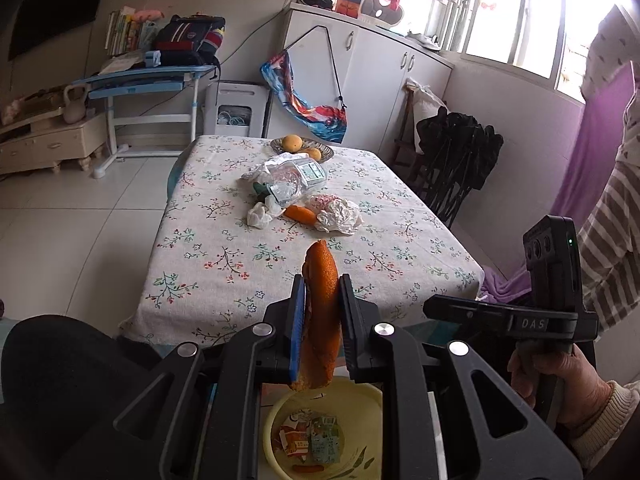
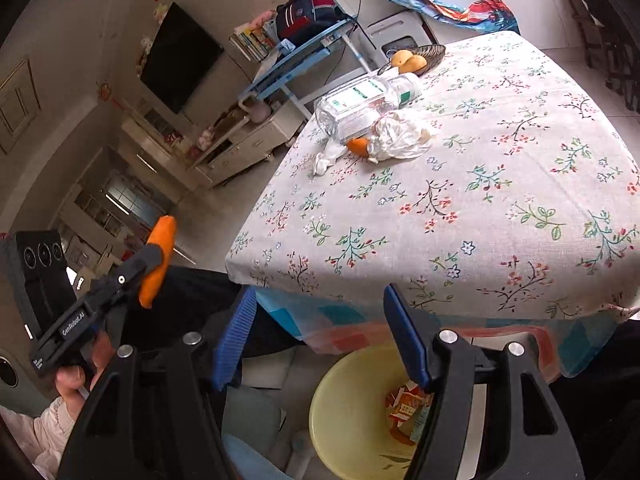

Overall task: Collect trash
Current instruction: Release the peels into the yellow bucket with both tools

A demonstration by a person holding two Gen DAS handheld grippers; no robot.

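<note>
My left gripper point(image 1: 322, 284) is shut on a long piece of orange peel point(image 1: 320, 312), held over a yellow basin point(image 1: 280, 412) that has wrappers point(image 1: 312, 436) in it. From the right wrist view, the same peel point(image 2: 158, 264) sticks up from the left gripper point(image 2: 154, 254). My right gripper point(image 2: 318, 292) is open with nothing between its blue pads, above the basin point(image 2: 332, 400) at the table's near edge. On the floral tablecloth point(image 1: 240, 264) lie a clear bottle point(image 1: 296, 178), another bit of peel point(image 1: 300, 213), crumpled tissue point(image 1: 259, 216) and a plastic wrapper point(image 1: 338, 216).
A basket of oranges point(image 1: 302, 147) stands at the table's far end. Black folded chairs point(image 1: 456, 160) lean against the wall on the right. A dark chair back point(image 1: 60, 380) is close at the lower left. A person's hand point(image 1: 560, 380) holds the right gripper.
</note>
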